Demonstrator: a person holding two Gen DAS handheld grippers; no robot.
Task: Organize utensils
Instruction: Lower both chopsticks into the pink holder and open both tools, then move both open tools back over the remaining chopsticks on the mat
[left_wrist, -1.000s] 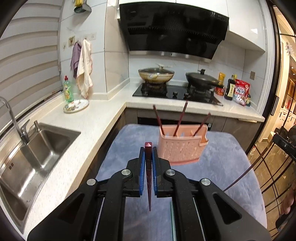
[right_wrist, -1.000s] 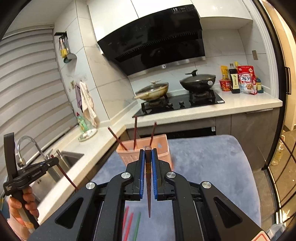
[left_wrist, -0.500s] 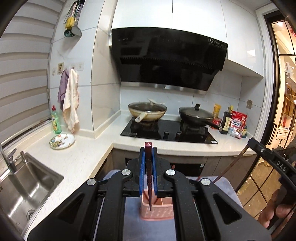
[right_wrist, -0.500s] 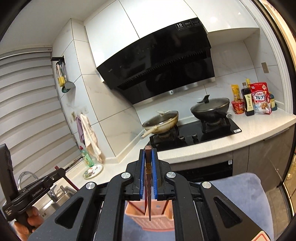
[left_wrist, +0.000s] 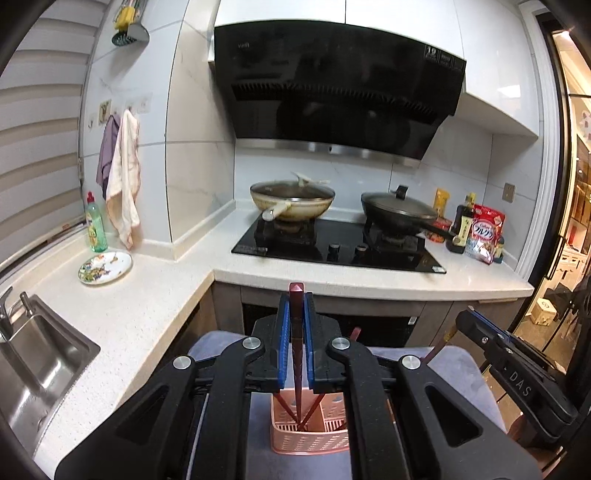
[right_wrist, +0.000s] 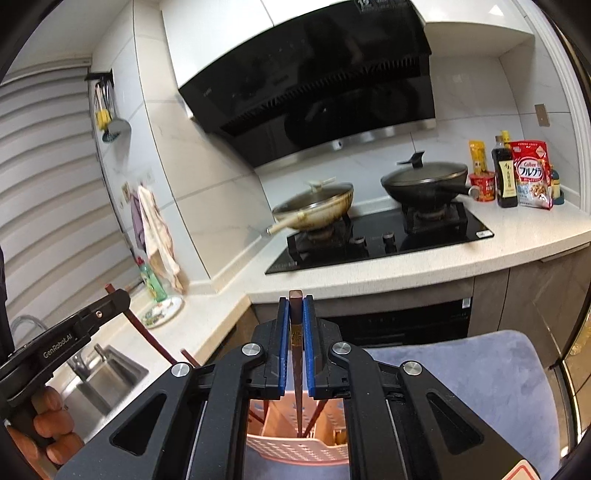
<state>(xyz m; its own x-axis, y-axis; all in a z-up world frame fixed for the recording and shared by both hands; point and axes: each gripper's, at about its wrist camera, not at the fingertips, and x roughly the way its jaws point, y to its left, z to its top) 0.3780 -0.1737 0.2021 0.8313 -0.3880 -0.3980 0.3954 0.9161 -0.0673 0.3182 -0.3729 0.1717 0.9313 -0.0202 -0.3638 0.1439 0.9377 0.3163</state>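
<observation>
Below the left gripper (left_wrist: 294, 343), in the left wrist view, stands the pink basket (left_wrist: 310, 437) on a grey-blue cloth (left_wrist: 461, 373); its fingers (left_wrist: 282, 343) are closed on one dark red chopstick (left_wrist: 296, 332), whose long axis runs straight down between them with its tip over the basket's open top; about three more chopsticks lean inside, though the gripper hides part of the basket; the right gripper (left_wrist: 476, 325) shows at the right edge with another stick slanting down from it. Under the right gripper (right_wrist: 295, 339), in the right wrist view, the same basket (right_wrist: 295, 443) lies directly beneath; its fingers (right_wrist: 283, 339) clamp one brown chopstick (right_wrist: 295, 332), upright, tip aimed into the basket; the left gripper (right_wrist: 110, 302) enters from the left, its chopstick (right_wrist: 147, 332) slanting toward the basket; both look about equally near, so I judge each needs only to lower and release.
</observation>
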